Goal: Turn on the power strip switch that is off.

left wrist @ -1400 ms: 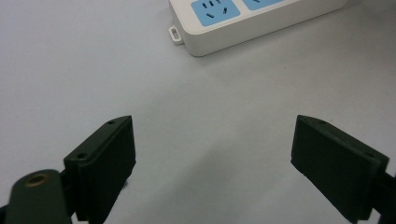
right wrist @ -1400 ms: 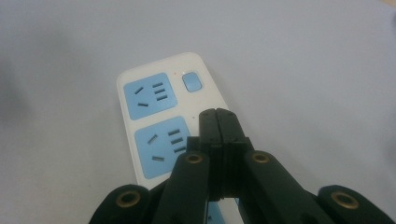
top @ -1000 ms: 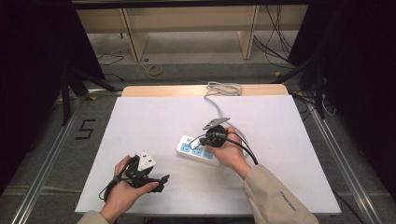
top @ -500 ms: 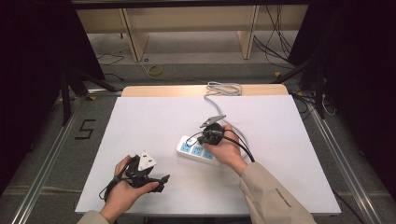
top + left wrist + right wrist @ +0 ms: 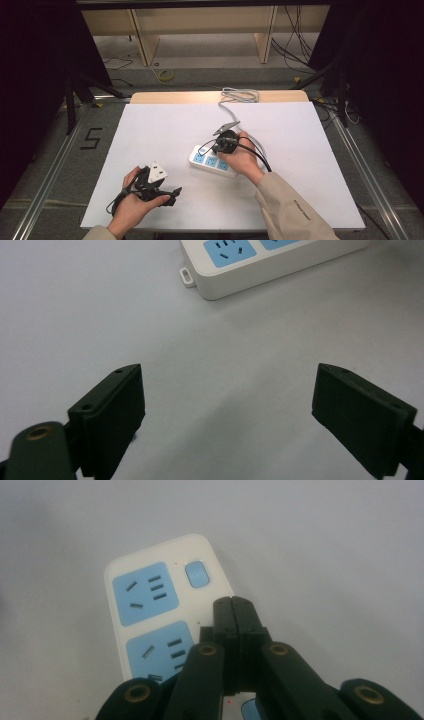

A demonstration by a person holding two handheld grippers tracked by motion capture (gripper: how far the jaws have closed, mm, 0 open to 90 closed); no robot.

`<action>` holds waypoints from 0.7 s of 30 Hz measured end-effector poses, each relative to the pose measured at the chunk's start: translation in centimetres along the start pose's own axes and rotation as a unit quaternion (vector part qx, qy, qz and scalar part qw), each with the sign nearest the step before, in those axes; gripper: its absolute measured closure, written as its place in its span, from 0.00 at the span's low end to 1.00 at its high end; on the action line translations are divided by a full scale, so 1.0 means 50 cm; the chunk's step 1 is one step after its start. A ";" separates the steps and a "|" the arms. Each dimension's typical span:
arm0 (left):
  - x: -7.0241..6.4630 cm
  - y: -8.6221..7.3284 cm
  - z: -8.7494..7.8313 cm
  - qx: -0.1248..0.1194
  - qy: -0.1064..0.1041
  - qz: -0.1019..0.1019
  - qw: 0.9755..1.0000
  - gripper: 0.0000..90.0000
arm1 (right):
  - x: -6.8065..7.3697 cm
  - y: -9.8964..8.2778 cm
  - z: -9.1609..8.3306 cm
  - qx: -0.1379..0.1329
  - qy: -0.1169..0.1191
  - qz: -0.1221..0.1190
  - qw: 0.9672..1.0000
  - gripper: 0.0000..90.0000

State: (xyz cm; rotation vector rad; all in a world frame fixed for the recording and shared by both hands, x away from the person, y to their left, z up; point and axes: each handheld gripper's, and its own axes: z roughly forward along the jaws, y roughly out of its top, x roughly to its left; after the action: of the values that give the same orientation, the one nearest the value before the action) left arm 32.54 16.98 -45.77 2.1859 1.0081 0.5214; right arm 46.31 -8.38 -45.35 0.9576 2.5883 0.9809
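Two grippers are mine. My right gripper [image 5: 234,611] has its jaws pressed together with nothing between them, making one thin tip, I think to poke the blue button [image 5: 196,574] on the power strip [image 5: 212,161]. That strip lies near the table's [image 5: 310,150] middle. My left gripper [image 5: 172,194] waits by the near edge, jaws wide apart and empty.

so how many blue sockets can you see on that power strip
3, in a row along the white power strip in the high view: one at its left end, one in the middle, one by the right hand. The hand may hide more.
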 end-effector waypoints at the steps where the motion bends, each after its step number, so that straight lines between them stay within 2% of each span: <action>1: 0.000 0.000 0.000 0.001 0.000 0.001 1.000 0.15 | 0.002 0.002 0.000 0.005 -0.001 -0.002 1.000 1.00; 8: 0.000 0.000 0.000 0.001 0.000 0.002 1.000 0.15 | 0.005 0.007 0.001 0.014 -0.004 -0.015 1.000 1.00; 21: 0.000 0.001 -0.001 0.002 0.000 0.002 1.000 0.15 | 0.007 0.009 0.003 0.023 -0.007 -0.012 1.000 1.00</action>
State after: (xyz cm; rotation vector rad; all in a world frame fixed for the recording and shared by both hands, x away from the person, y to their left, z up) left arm 32.52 16.96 -45.73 2.1922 1.0060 0.5222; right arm 46.32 -7.81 -45.17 0.9381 2.6147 0.9095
